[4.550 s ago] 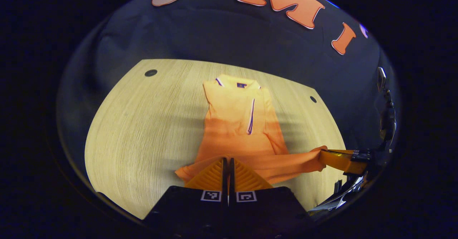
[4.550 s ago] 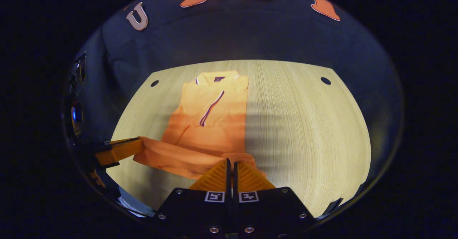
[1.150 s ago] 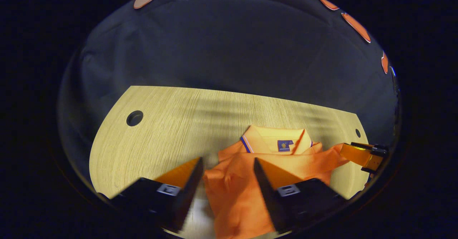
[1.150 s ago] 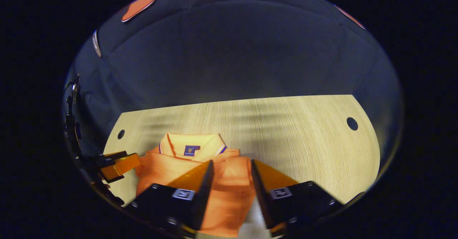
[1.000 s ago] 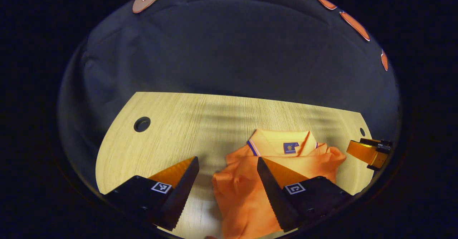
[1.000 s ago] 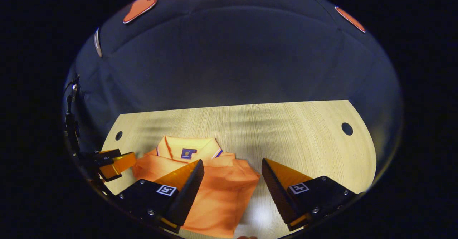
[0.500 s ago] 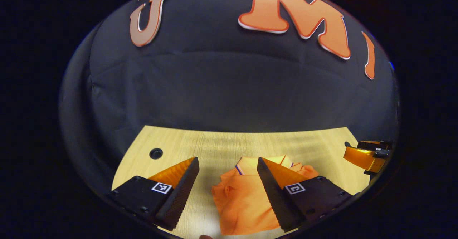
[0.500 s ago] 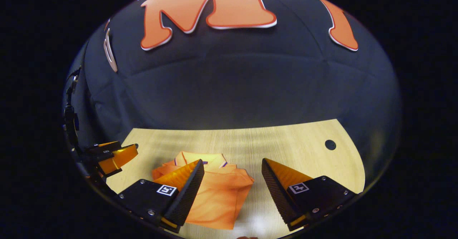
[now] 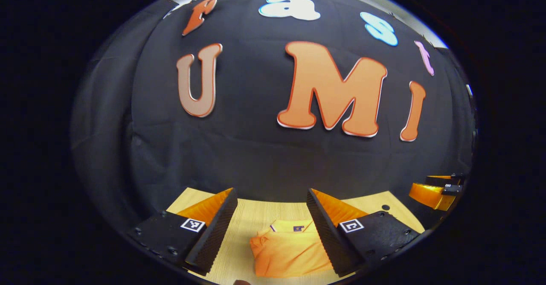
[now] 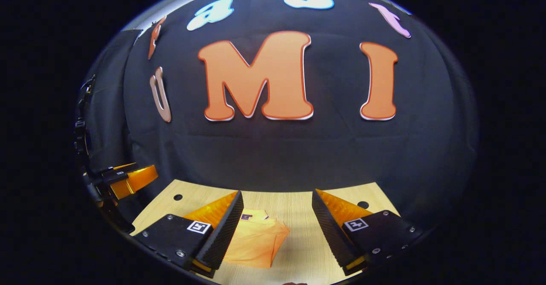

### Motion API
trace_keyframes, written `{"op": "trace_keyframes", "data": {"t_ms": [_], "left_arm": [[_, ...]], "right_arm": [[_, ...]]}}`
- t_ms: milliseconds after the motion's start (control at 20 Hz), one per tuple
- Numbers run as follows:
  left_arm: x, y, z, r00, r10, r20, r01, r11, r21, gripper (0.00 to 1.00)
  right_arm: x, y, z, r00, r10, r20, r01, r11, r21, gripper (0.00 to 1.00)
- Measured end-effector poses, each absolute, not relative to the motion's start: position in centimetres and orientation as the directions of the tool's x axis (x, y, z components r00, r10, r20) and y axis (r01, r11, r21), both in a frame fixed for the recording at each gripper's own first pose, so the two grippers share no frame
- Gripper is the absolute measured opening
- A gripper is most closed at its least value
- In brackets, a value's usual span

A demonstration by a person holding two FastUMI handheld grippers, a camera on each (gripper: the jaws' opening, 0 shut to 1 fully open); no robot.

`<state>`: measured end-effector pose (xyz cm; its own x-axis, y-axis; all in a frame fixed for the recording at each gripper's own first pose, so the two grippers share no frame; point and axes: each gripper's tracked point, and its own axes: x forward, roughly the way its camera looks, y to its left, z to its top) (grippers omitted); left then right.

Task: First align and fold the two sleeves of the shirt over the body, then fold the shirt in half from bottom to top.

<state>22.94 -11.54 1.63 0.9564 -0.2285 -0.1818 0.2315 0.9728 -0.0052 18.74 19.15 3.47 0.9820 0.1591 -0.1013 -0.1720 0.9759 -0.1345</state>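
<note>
The orange polo shirt (image 9: 289,253) lies folded into a compact bundle on the wooden table (image 9: 251,216), collar at the far end. My left gripper (image 9: 271,204) hangs open above it, nothing between its fingers. In the right gripper view the folded shirt (image 10: 256,238) sits below and left of centre, partly hidden by one finger. My right gripper (image 10: 275,206) is open and empty, lifted off the table (image 10: 298,212). The right gripper (image 9: 435,189) also shows at the right edge of the left gripper view, and the left gripper (image 10: 128,178) at the left edge of the right gripper view.
The black cloth wall stands close behind the table's far edge. Small round holes (image 10: 178,197) (image 10: 363,205) mark the tabletop near its far corners. Bare wood lies to the right of the shirt in the right gripper view.
Both grippers carried the hem up to the collar, opened and let go. Since then both have risen and tilted upward, so the shirt has dropped low in both views.
</note>
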Motion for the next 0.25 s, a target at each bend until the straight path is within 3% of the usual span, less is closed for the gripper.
{"op": "trace_keyframes", "data": {"t_ms": [250], "left_arm": [[16.6, -7.8, 4.4, 0.98, -0.18, -0.089, 0.182, 0.983, 0.016, 0.98]], "right_arm": [[11.9, 19.3, 5.3, 0.979, 0.201, 0.0, -0.2, 0.971, -0.129, 0.98]]}}
